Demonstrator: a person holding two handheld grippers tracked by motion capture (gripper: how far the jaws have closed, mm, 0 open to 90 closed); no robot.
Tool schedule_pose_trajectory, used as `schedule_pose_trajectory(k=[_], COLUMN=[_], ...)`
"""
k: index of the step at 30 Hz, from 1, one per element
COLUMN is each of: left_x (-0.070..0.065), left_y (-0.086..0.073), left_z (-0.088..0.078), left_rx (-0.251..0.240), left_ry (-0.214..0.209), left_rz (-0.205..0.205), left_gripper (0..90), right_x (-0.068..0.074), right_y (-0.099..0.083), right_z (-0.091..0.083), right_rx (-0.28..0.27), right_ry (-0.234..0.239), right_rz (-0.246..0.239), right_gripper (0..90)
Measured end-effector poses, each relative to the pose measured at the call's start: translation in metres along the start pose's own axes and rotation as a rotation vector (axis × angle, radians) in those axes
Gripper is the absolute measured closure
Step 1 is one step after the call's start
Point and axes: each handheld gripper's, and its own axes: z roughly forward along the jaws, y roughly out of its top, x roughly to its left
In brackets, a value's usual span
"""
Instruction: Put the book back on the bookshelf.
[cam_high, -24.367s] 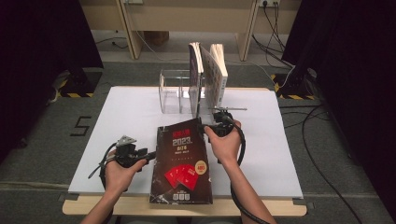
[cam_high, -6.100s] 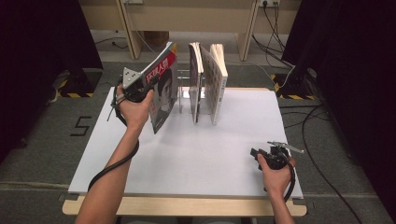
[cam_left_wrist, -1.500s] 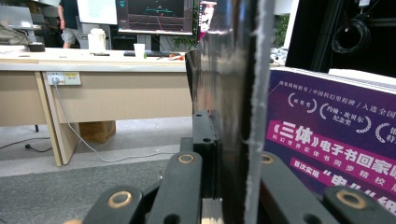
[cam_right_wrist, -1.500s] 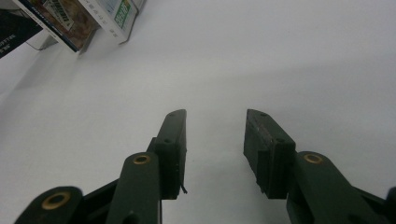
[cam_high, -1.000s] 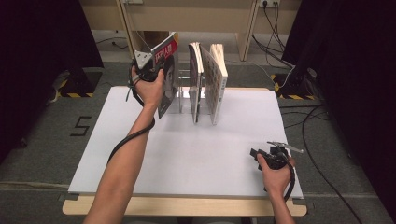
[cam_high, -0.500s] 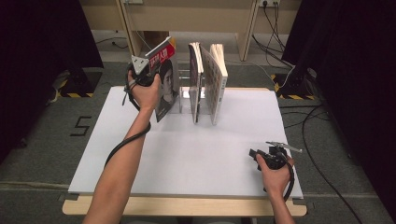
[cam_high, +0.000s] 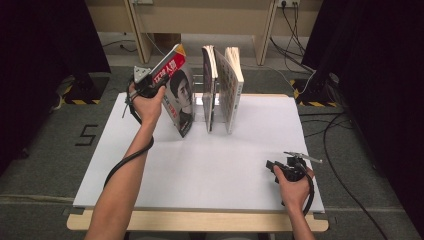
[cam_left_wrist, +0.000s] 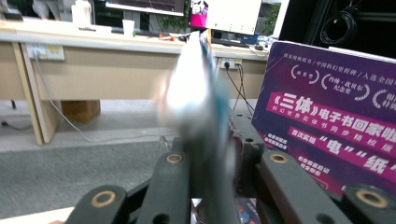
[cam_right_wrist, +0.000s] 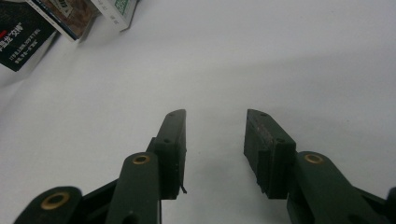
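Note:
A black and red book (cam_high: 179, 95) stands tilted at the left end of the clear rack (cam_high: 199, 102), its top leaning left. My left gripper (cam_high: 156, 84) is at the book's upper left edge. In the left gripper view that edge (cam_left_wrist: 196, 93) shows blurred between the jaws of the left gripper (cam_left_wrist: 210, 154), which have just been opening and stand a little wider than it. My right gripper (cam_high: 270, 164) rests low at the table's front right. In its own view the right gripper (cam_right_wrist: 215, 140) is open over bare white table (cam_right_wrist: 280, 56).
Two more books (cam_high: 209, 75) (cam_high: 233, 80) stand upright in the rack to the right of the tilted one. A purple cover (cam_left_wrist: 327, 121) fills the right of the left gripper view. The white table top (cam_high: 210, 160) spreads between the hands.
The left hand has sunk a little and drifted left, and the book's top has come down with it. The right hand has stayed where it was.

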Motion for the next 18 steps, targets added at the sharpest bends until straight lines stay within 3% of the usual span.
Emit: schedule_pose_trajectory(k=[3, 9, 18], left_x=[-0.003, -0.001, 0.000], left_y=[0.005, 0.013, 0.018], left_z=[0.002, 0.010, 0.010], left_rx=[0.011, 0.062, 0.187], left_ry=[-0.005, -0.015, -0.054], left_rz=[-0.018, -0.103, -0.119], left_gripper=[72.9, 73.6, 85.6], right_x=[-0.001, -0.002, -0.001], right_y=[0.000, 0.001, 0.000], right_z=[0.000, -0.001, 0.002], right_rx=[0.002, 0.004, 0.026], right_ry=[0.000, 0.002, 0.004], right_rz=[0.004, 0.006, 0.015], right_gripper=[59.3, 59.1, 58.9])
